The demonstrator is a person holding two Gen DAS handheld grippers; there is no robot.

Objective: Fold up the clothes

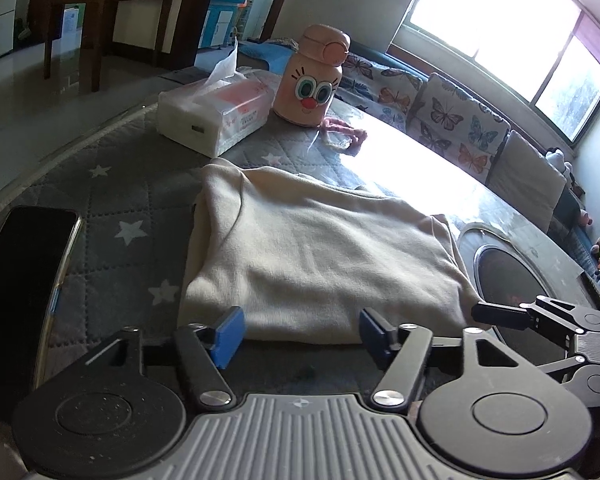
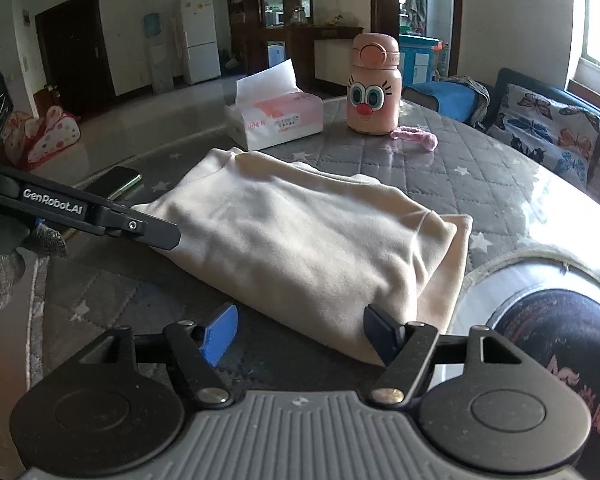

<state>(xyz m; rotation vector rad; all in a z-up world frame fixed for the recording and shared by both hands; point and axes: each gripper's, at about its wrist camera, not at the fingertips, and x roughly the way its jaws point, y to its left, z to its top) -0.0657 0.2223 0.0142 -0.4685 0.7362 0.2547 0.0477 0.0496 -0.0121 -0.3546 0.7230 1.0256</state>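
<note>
- Cream garment point(image 1: 320, 256) lies folded on the quilted surface point(image 1: 140, 184).
- Left gripper point(image 1: 302, 330): jaws apart at its near edge.
- Right gripper point(image 2: 300, 330): jaws apart, nothing held.

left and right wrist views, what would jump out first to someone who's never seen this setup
The cream garment folded into a thick rectangle lies mid-table on the grey star-quilted cover, with the left gripper and right gripper both open at its near edge. Behind it stands a pink bottle with a cartoon face, a tissue pack to its left. A dark phone lies left of the garment.
</note>
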